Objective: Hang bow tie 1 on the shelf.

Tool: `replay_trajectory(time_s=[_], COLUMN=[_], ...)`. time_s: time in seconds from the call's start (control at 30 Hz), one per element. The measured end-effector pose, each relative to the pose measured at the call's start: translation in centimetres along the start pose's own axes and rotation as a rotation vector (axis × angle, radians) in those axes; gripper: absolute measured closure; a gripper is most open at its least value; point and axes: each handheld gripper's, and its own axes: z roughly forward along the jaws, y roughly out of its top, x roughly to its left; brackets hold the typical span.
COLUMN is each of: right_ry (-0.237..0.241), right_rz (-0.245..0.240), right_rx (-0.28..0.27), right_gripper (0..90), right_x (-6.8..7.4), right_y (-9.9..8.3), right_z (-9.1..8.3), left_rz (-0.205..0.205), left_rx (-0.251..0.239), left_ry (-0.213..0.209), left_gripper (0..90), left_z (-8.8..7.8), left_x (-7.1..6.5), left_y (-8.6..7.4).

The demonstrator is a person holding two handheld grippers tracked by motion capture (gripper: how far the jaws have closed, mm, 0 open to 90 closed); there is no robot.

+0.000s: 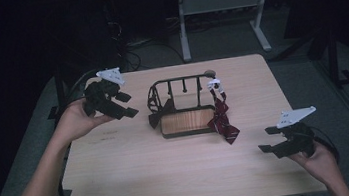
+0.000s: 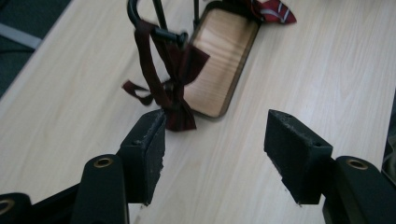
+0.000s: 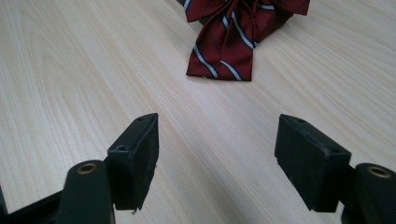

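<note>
Both pairs of jaws stand wide apart with nothing between them. The left gripper (image 2: 215, 158) hangs above the table (image 1: 136, 173) at its left side, and in the left gripper view the dark maroon bow tie (image 2: 170, 88) lies straight ahead and slightly left of the gap, its lower tail just beyond the left jaw's tip. That bow hangs from the left end of the black wire rack (image 1: 181, 84), so its long axis runs nearly upright, from the rail down to the tabletop, where its tail rests beside the rack's wooden base (image 1: 188, 121).

The right gripper (image 3: 217, 163) is held low near the table's front right corner, well apart from the rack. In the right gripper view the striped bow tie (image 3: 233, 42) lies ahead and a little right of centre, with open tabletop between it and the jaws. It hangs by a white clip from the rack's right end, and its tails spill onto the table pointing toward the person.

The left gripper looks much the nearer to its bow (a short forward reach would probably bring the jaws around the hanging tail).

The dark bow is plain, soft and crumpled. The striped one is red with thin white and dark diagonal bands.
</note>
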Motion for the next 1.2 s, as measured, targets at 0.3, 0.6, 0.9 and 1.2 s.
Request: replay_trajectory(time_s=[0.3,0.6,0.9,1.2], right_ry=[-0.004,-0.001,-0.004,-0.006], right_rz=[-0.002,-0.007,-0.010,0.001], right_rx=[0.004,0.012,0.010,0.005], right_gripper=[29.7,29.5,29.4,28.4], right_x=[0.0,0.0,0.2,0.1], right_y=[0.0,0.1,0.0,0.0], right_z=[0.1,0.3,0.3,0.2], left_rz=[-0.018,-0.055,-0.059,-0.075], left_rx=[-0.009,-0.008,0.005,0.013], left_ry=[-0.007,-0.019,-0.023,-0.006], left_gripper=[36.3,36.4,34.5,27.8], left_z=[0.6,1.5,2.2,2.6], left_x=[-0.2,-0.7,-1.3,-1.7], left_y=[-1.9,-4.0,-5.1,-6.2])
